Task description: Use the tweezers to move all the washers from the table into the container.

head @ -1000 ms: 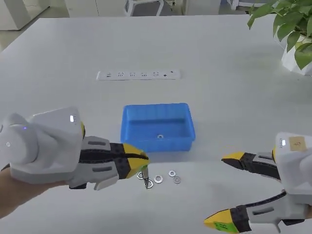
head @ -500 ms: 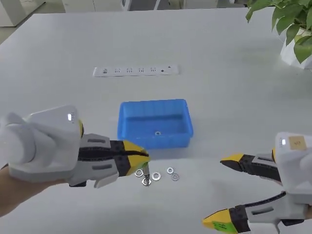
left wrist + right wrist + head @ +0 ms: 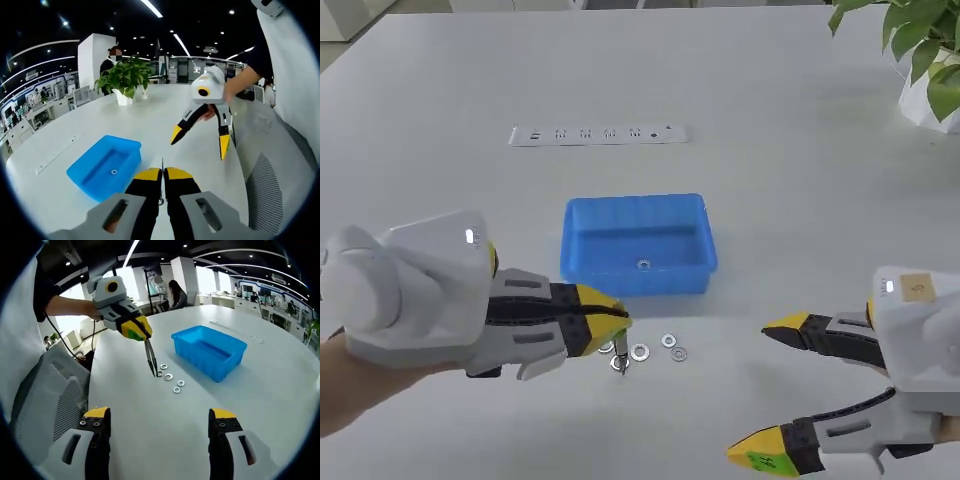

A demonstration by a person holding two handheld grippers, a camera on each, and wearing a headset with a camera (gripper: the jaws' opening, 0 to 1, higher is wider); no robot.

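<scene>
The left gripper has its jaws pressed together on slim metal tweezers, whose tips point down among small silver washers on the pale grey worktop, just in front of the blue plastic container. One washer lies inside the container and about five lie outside, so most of the job looks undone. The right gripper hovers with its jaws spread, holding nothing.

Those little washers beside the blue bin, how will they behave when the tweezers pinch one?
The washers look thin, flat and metallic, so probably light but slippery; one may skid across the smooth table rather than lift. Lying flat, they seem unlikely to roll. The tweezers end in fine tips, so a pinched washer could twist out.
</scene>
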